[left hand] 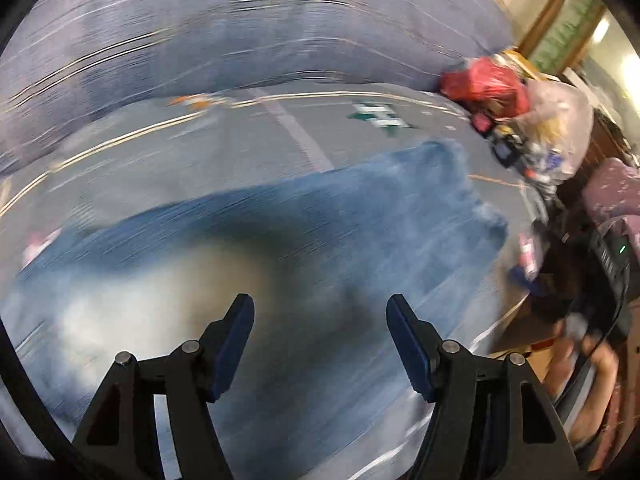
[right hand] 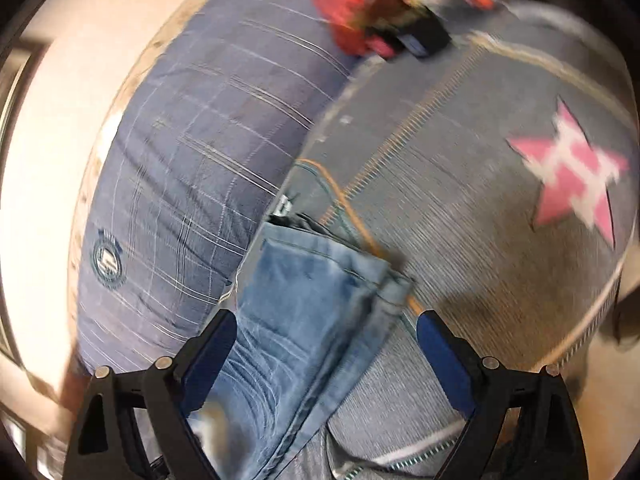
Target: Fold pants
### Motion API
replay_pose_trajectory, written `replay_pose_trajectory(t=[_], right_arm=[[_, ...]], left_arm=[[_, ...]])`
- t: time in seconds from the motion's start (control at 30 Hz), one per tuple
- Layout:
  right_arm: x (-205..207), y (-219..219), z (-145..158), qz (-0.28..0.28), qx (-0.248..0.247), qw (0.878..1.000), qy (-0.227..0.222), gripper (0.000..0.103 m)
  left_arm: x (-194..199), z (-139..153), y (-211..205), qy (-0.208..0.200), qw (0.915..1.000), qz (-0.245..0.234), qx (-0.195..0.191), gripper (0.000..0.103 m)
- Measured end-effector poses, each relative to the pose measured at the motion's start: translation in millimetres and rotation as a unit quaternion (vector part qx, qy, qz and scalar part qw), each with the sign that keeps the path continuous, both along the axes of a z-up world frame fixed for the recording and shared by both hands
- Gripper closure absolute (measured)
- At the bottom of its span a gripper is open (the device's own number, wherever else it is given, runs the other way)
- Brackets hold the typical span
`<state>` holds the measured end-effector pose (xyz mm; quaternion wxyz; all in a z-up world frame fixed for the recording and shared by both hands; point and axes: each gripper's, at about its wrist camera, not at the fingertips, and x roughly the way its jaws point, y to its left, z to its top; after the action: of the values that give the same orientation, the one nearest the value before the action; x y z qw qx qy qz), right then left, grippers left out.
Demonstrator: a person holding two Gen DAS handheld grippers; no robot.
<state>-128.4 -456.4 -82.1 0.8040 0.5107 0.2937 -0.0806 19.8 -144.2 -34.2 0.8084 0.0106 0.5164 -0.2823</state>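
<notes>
Blue denim pants (left hand: 312, 232) lie spread on a grey bedcover (left hand: 240, 136), heavily motion-blurred in the left wrist view. My left gripper (left hand: 320, 312) is open above the denim, nothing between its fingers. In the right wrist view a faded leg end of the pants (right hand: 304, 304) lies along the bedcover (right hand: 460, 220) beside a pillow. My right gripper (right hand: 326, 328) is open, its fingers wide apart either side of the leg, holding nothing.
A large blue plaid pillow (right hand: 192, 160) lies along the wall side, and it shows in the left wrist view (left hand: 240, 28) too. A red plastic bag with clutter (left hand: 488, 80) sits at the bed's far corner. The bedcover bears a pink star (right hand: 572, 176). A person's arm (left hand: 576, 376) is at the right.
</notes>
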Motion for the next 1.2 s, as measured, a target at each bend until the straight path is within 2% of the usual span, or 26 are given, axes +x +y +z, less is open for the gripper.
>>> replay_pose_trajectory(t=[0.13,0.23,0.27,0.3,0.37,0.4,0.47,0.53,0.57,0.6,0.7,0.77,0.83,0.97,1.03,1.13,1.2], right_arm=[[6.0,4.4,-25.7,0.004,0.099,0.995,-0.008,0.010],[9.1,8.7,-37.7,-0.001,0.122,0.992,-0.005,0.010],[9.9,8.2,-35.9,-0.006,0.114,0.993,-0.009,0.011],[11.2,6.6,-34.7,-0.013,0.105,0.994,-0.007,0.014],[18.4,4.3,-35.4,-0.022,0.103,0.994,-0.004,0.022],[21.2,1.1,-35.8,-0.022,0.103,0.994,-0.003,0.025],[38.5,-1.2,-34.3,-0.014,0.096,0.995,0.003,0.026],[48.3,-3.8,-31.4,-0.014,0.080,0.997,0.010,0.039],[49.7,-5.6,-32.6,-0.018,0.078,0.997,0.019,0.050],[50.6,-5.7,-34.1,-0.022,0.080,0.996,0.024,0.057],[50.6,-4.2,-35.9,-0.026,0.077,0.996,0.029,0.067],[49.4,-4.7,-37.2,-0.025,0.074,0.996,0.029,0.071],[45.8,-4.6,-37.9,-0.025,0.072,0.997,0.029,0.073],[46.9,-2.7,-33.5,-0.013,0.061,0.998,0.019,0.077],[50.1,1.2,-24.9,-0.002,0.028,0.999,0.020,0.078],[52.8,10.2,-9.6,0.017,-0.033,0.999,0.020,0.079],[53.6,17.8,-1.2,0.032,-0.067,0.997,0.018,0.079]], left_arm=[[4.3,-8.0,-47.9,0.004,0.9992,-0.035,-0.018,0.034],[-0.8,-30.9,-70.8,0.021,0.9982,-0.057,-0.006,0.034],[-3.4,-39.5,-74.3,0.027,0.9977,-0.062,0.000,0.034],[-10.9,-39.9,-75.5,-0.002,0.9976,-0.069,0.004,0.032],[-22.1,-39.8,-83.2,-0.029,0.9948,-0.094,0.026,0.028],[-25.0,-39.7,-85.7,-0.037,0.9934,-0.101,0.038,0.028],[-27.3,-37.3,-85.3,-0.033,0.9924,-0.109,0.046,0.028],[-21.1,-33.9,-77.5,-0.007,0.9948,-0.099,0.020,0.028],[-16.2,-31.0,-70.0,0.008,0.9958,-0.091,0.005,0.028],[-10.2,-29.2,-66.2,0.018,0.9966,-0.080,-0.008,0.028],[9.2,-21.7,-52.2,0.030,0.9980,-0.042,-0.036,0.028],[18.0,-22.5,-49.0,0.034,0.9981,-0.030,-0.042,0.028],[24.0,-33.5,-54.3,0.043,0.9981,-0.033,-0.028,0.028],[11.4,-36.8,-64.6,-0.004,0.9987,-0.051,0.000,0.026],[14.0,-33.5,-63.5,0.002,0.9988,-0.049,-0.001,0.026],[25.7,-28.3,-40.8,0.056,0.9968,-0.014,-0.056,0.026],[33.5,-25.3,-19.8,0.078,0.9935,0.013,-0.082,0.026]])
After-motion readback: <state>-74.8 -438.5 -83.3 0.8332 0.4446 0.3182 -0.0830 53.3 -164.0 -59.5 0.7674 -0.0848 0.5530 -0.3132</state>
